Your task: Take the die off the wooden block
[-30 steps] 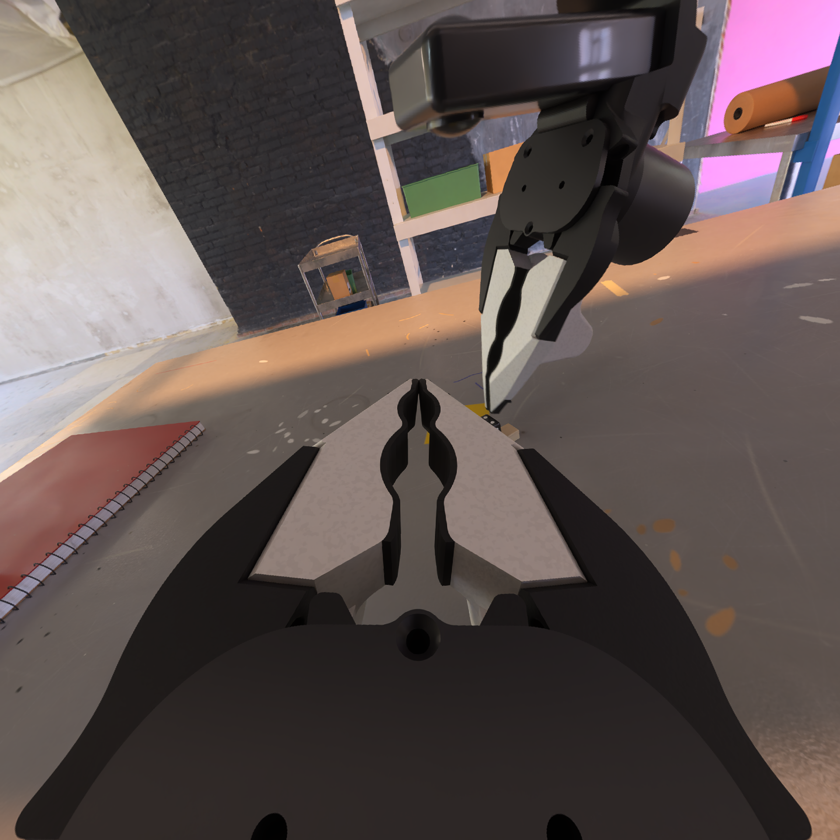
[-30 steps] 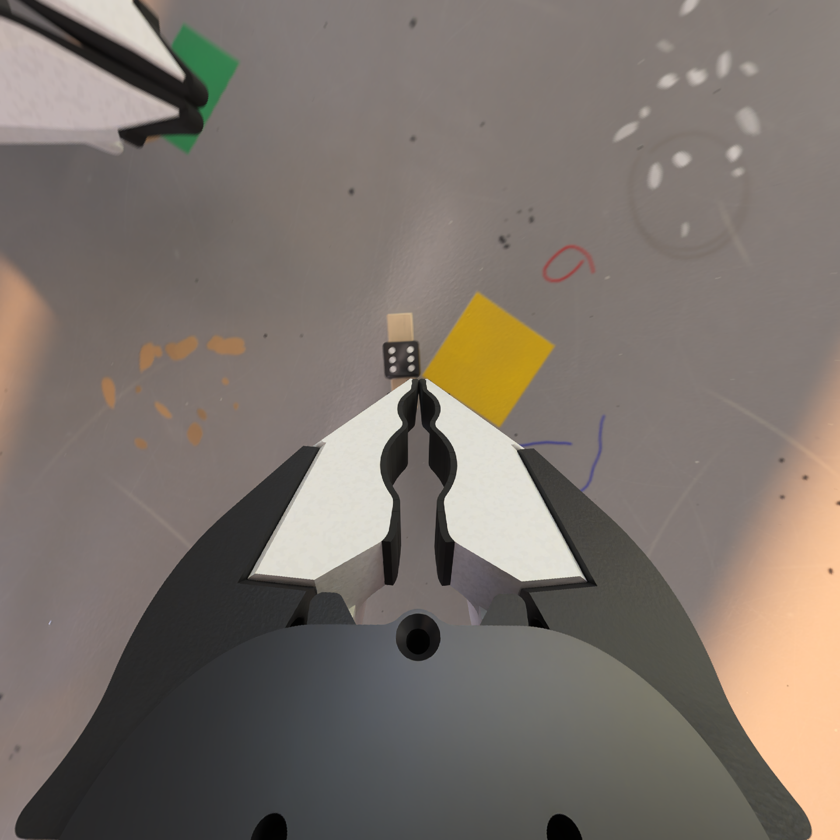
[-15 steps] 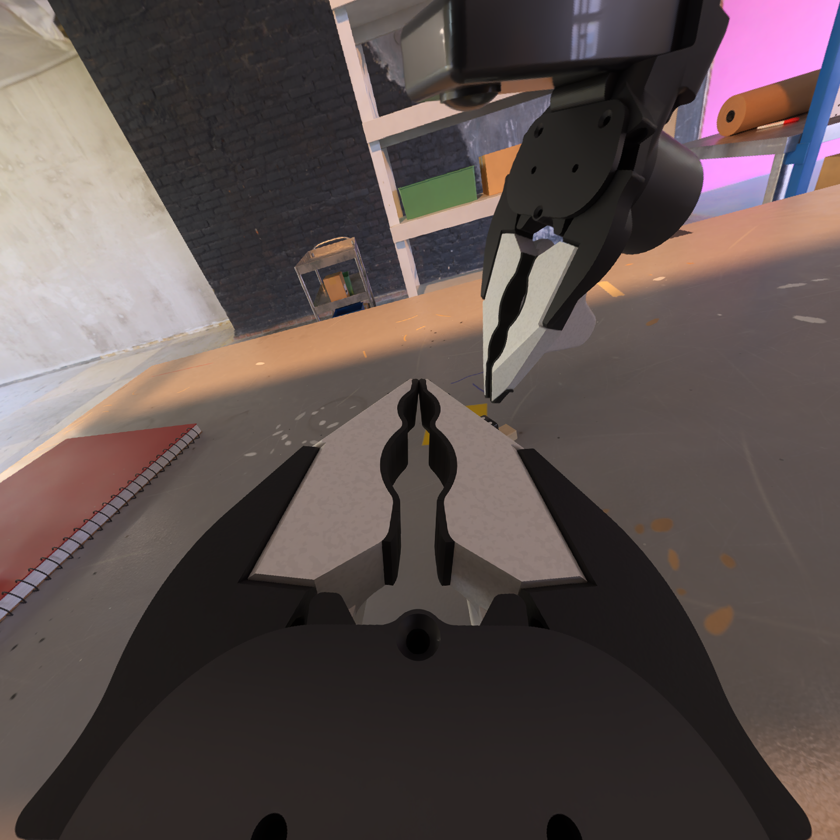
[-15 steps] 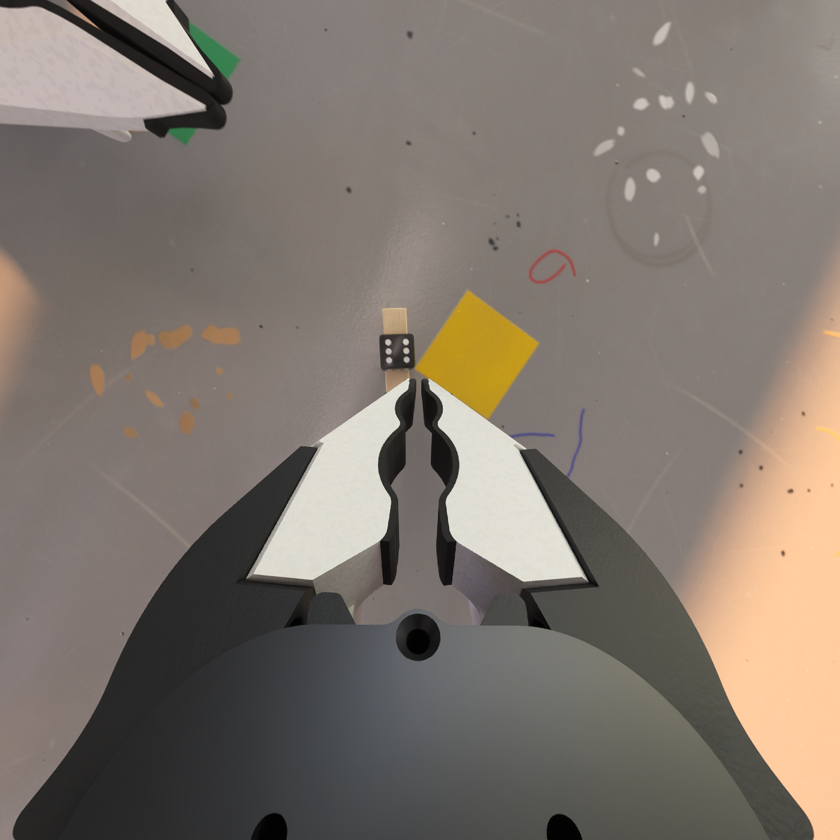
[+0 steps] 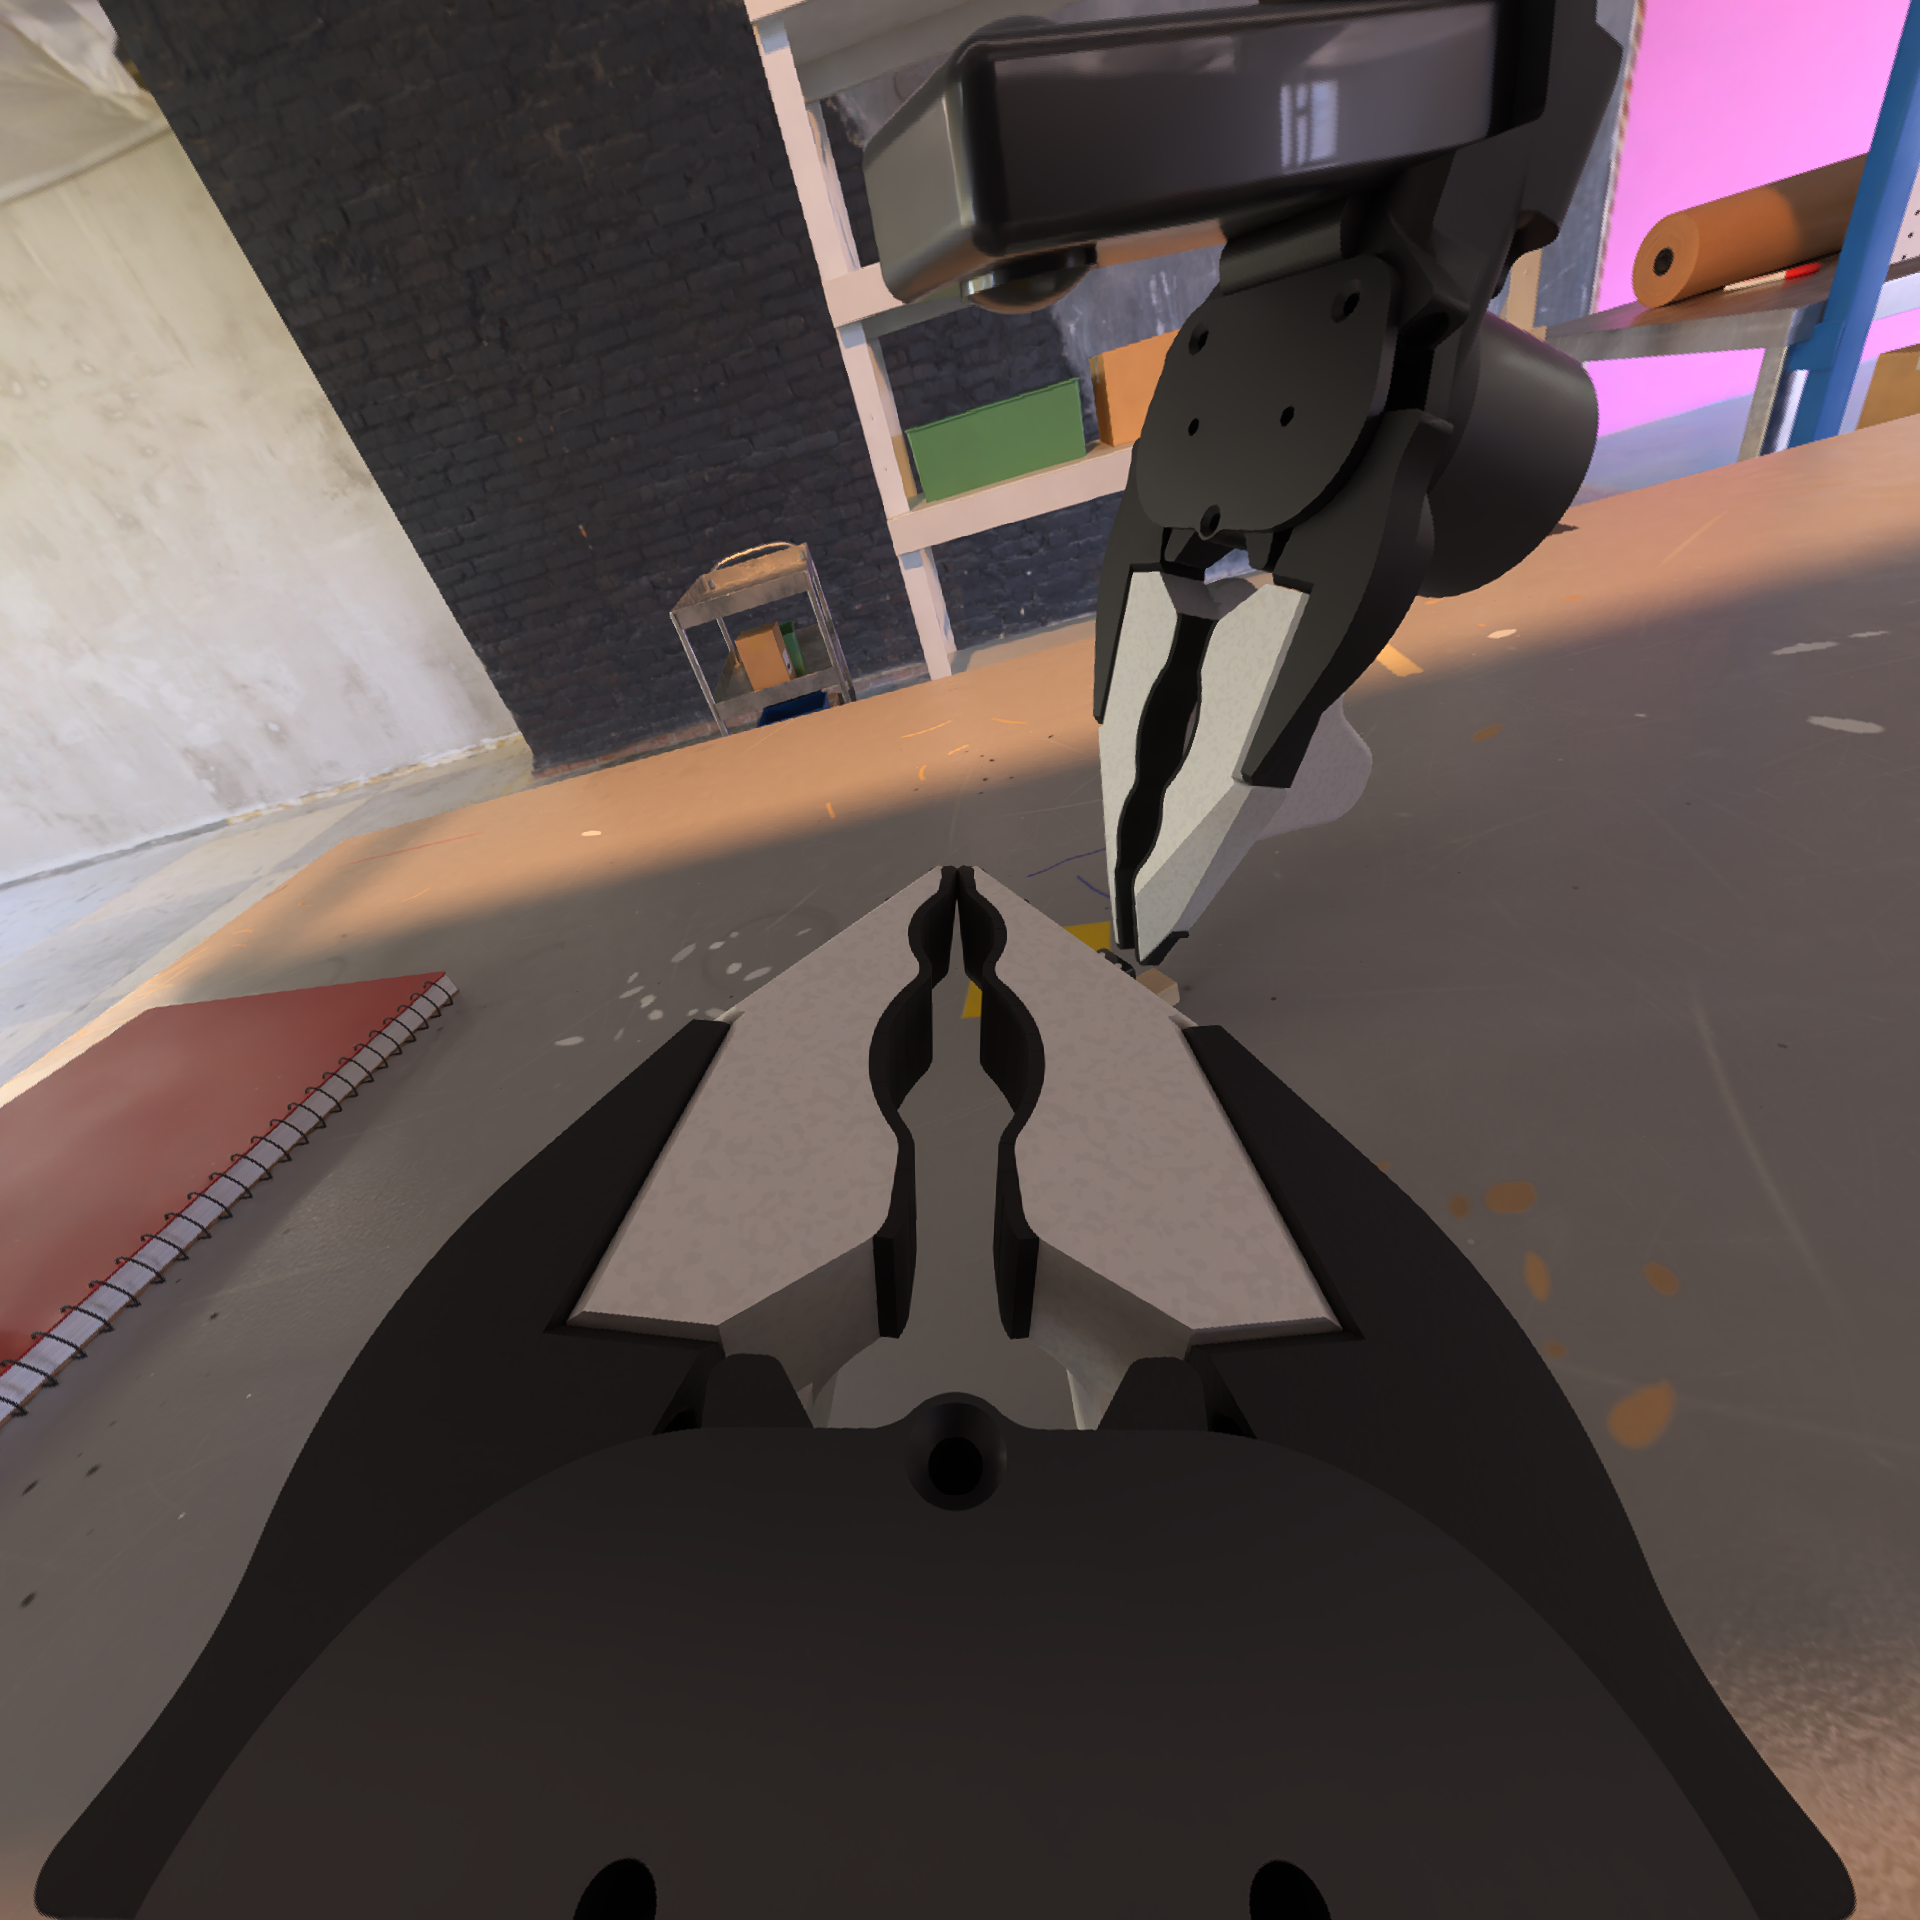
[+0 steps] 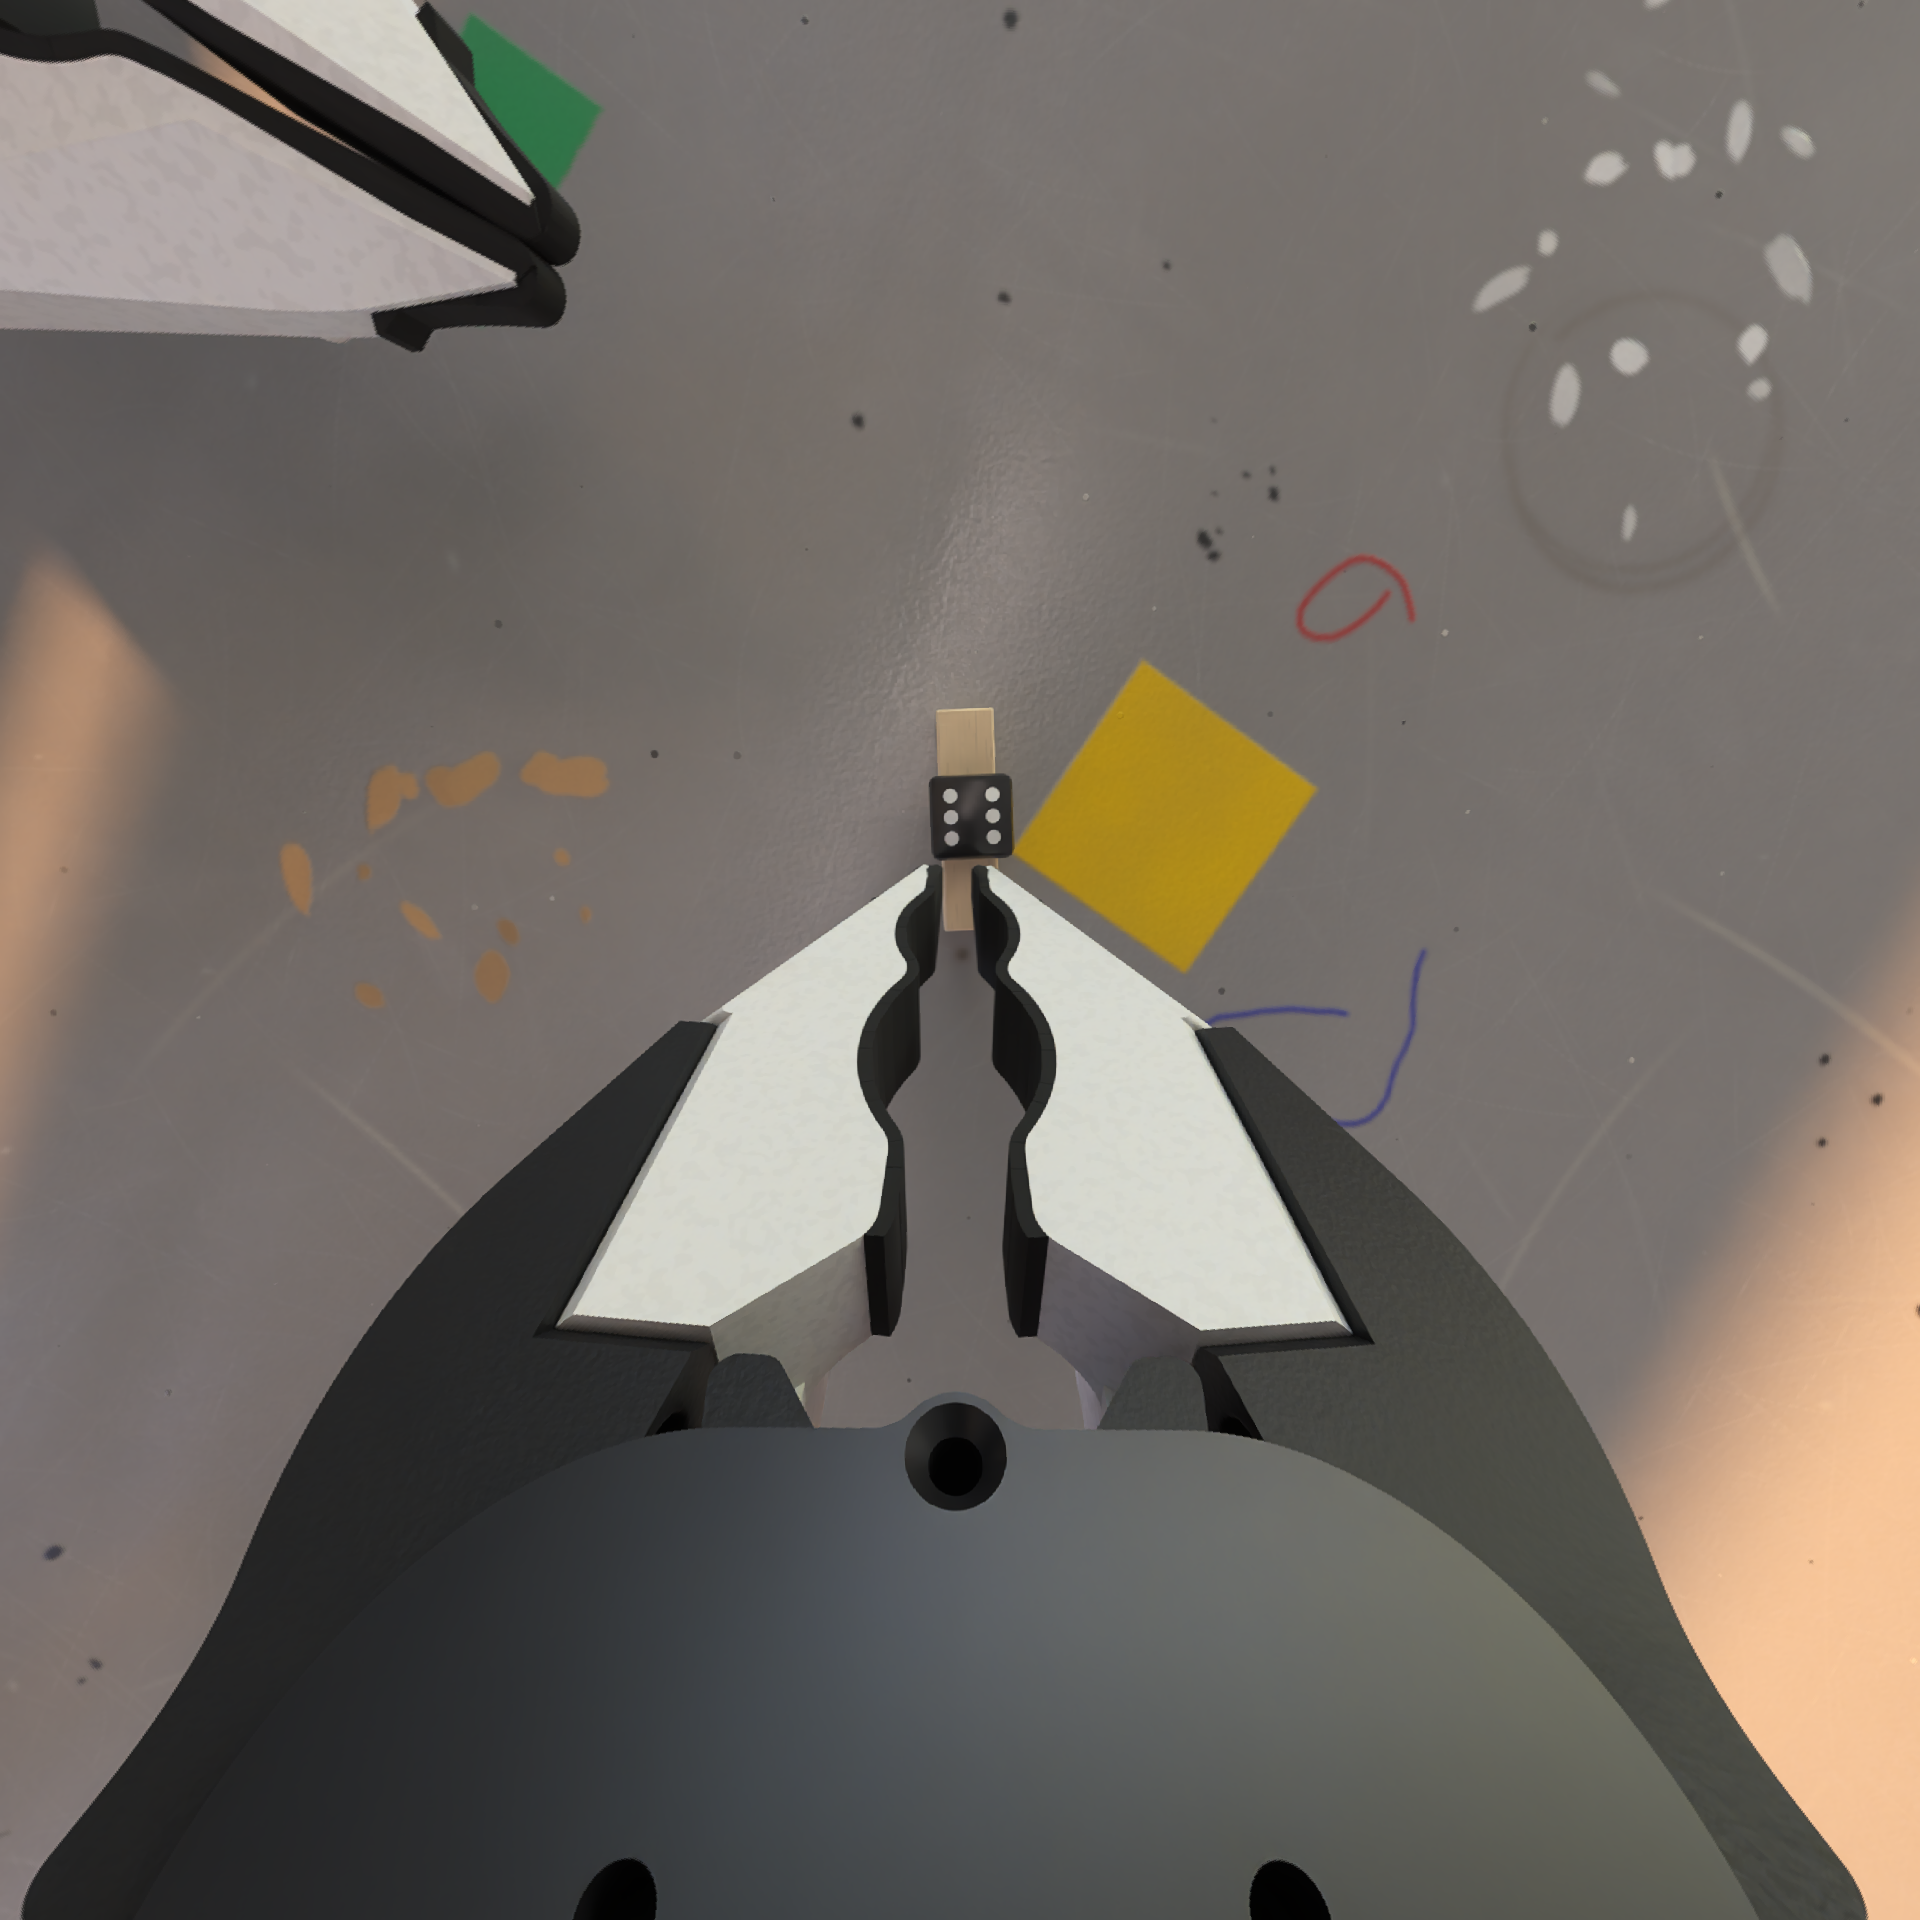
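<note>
The step in hand looks like the approach for the pick: the right tongs [image 6: 956, 883] point down at the bench [image 6: 1039, 416], parted a little at the tips, grasping nothing, with the near end of the wooden block [image 6: 964, 740] showing in the gap between them. The die [image 6: 970, 817], black with white pips, sits across the middle of that thin pale block, just beyond the tips and not touched by them. A yellow square [image 6: 1164, 816] lies flat just to one side of the die, and a green square [image 6: 530, 104] lies well apart, half under the left tongs [image 5: 956, 878], which are clenched on nothing and hover low over the bench, away from the die. A red notebook [image 5: 197, 1122] lies near the one bench edge that shows, in the left wrist view. By my judgement the next move calls for the right tongs to open wider than the die, shift forward over it and come down squarely, gripping its sides without nudging the narrow block. From the left wrist view the die and block are nearly hidden behind the tongs' own tips, so their height above the bench is hard to judge; the bench corners lie out of view.
</note>
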